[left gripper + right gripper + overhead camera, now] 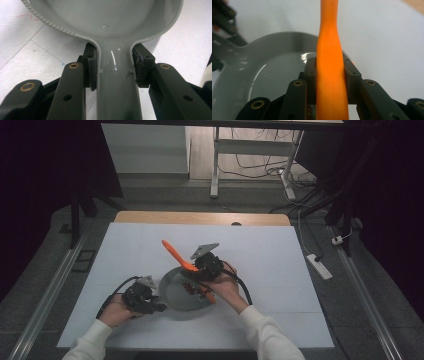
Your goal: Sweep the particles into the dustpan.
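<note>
Two tools clamped, one per hand. Left gripper (pixel 159 308) clenched on the handle of the grey pan (pixel 175 292); in the left gripper view, pads (pixel 91 67) pressed against both flanks of the handle just below where the bowl (pixel 105 15) flared out. Likely held so to keep the pan from sliding or turning on the white table (pixel 260 255) while the other hand worked over it.

Right gripper (pixel 198 269) clenched on the orange spatula (pixel 175 252), grasped partway along rather than at an end; in the right gripper view, orange spatula (pixel 330 75) ran straight up between the pads (pixel 352 80), pinched on both sides. Probably gripped there for leverage, so the lower orange end (pixel 210 296) could push or scrape the small reddish bits (pixel 190 288) lying in the pan.

Pan sat a little below the table's centre, toward 6 o'clock from it, handle pointing toward 8 o'clock into the left gripper, bowl toward 2 o'clock. Spatula's long axis ran from 11 o'clock to 5 o'clock in the high view: free end raised and aimed at 11 o'clock, beyond the pan's rim, other end down over the pan's 4 o'clock side by the right hand (pixel 227 287). Contact with the pan floor too small to tell.
</note>
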